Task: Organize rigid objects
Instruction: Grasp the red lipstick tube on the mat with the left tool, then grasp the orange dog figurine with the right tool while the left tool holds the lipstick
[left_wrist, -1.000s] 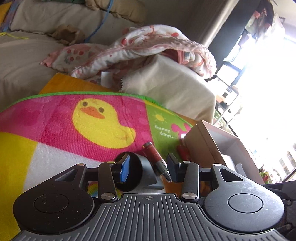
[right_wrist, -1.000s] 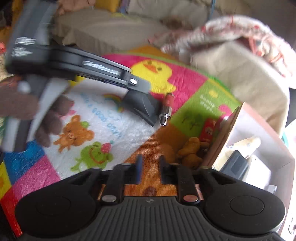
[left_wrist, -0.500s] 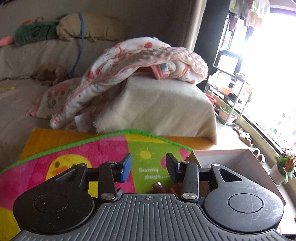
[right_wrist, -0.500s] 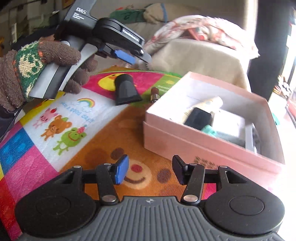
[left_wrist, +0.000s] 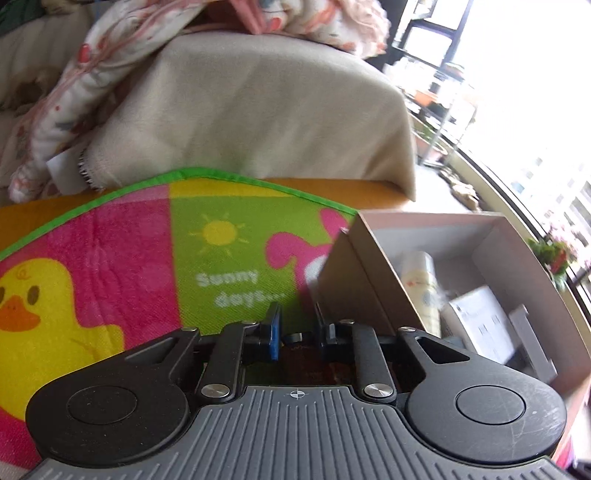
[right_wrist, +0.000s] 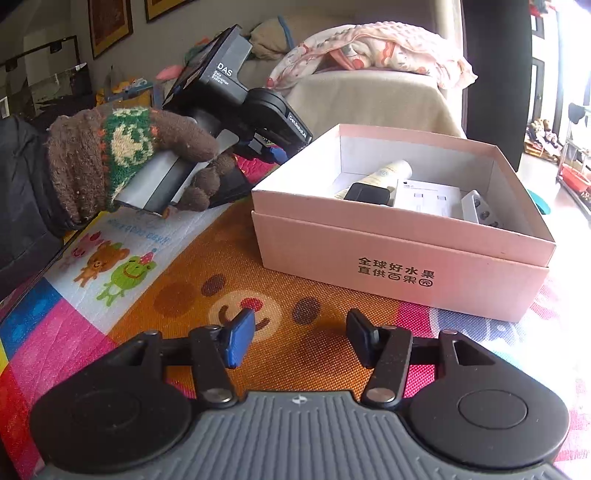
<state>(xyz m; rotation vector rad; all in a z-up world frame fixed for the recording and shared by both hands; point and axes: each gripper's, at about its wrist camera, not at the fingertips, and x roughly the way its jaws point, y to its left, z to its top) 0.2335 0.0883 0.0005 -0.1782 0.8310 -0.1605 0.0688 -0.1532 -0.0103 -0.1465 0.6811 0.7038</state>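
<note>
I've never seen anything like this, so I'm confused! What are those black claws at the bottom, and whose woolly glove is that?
There is no robot here. A person holds a pinching tool, called a hand-held gripper, in each hand, and each has a camera looking along its two fingers. One picture comes from the left hand-held gripper, down by the colourful play mat. Something small and dark sits between its fingers, but I cannot tell if it is pinched. The other comes from the right hand-held gripper, open and empty. It sees the person's gloved hand and a pink box holding a cream tube, a black block and a white carton.
</note>
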